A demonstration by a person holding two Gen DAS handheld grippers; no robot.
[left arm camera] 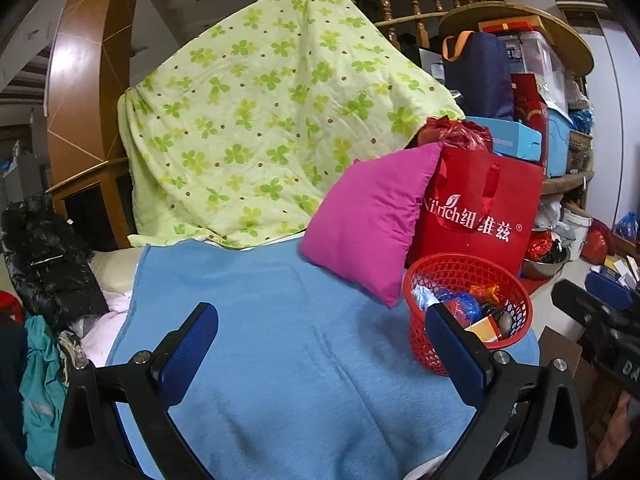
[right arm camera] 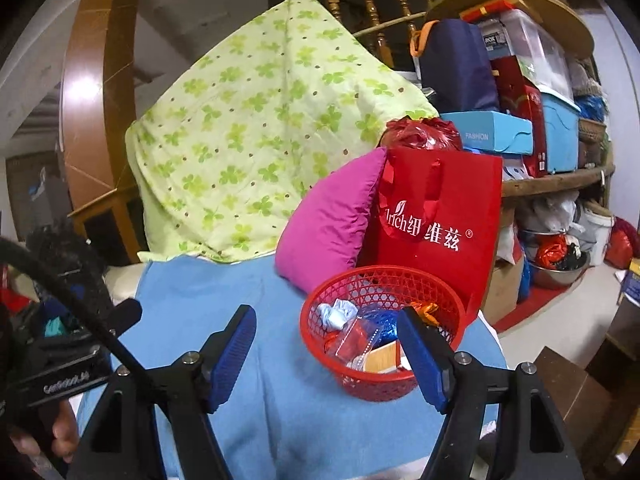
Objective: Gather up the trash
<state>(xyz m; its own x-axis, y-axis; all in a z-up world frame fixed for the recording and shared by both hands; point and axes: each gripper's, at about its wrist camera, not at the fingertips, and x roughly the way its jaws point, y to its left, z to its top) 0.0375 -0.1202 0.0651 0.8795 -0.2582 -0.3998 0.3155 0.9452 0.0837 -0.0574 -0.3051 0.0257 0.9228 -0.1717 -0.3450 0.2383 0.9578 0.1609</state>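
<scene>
A red mesh basket [left arm camera: 500, 272] stands on the blue blanket [left arm camera: 288, 344] at the right; it also shows in the right wrist view [right arm camera: 384, 278]. It holds several pieces of trash: a crumpled pale-blue tissue [right arm camera: 336, 314], a clear red wrapper [right arm camera: 352, 342], blue and orange foil, and a small orange box [right arm camera: 382, 358]. My left gripper [left arm camera: 322, 322] is open and empty above the blanket, left of the basket. My right gripper [right arm camera: 326, 324] is open and empty, its right finger [right arm camera: 420, 356] in front of the basket.
A magenta pillow [left arm camera: 368, 224] and a red paper bag [left arm camera: 484, 212] stand behind the basket. A green clover quilt [left arm camera: 260, 120] drapes the sofa back. Black clothes [left arm camera: 48, 256] lie at left. Shelves of boxes [right arm camera: 520, 120] stand at right.
</scene>
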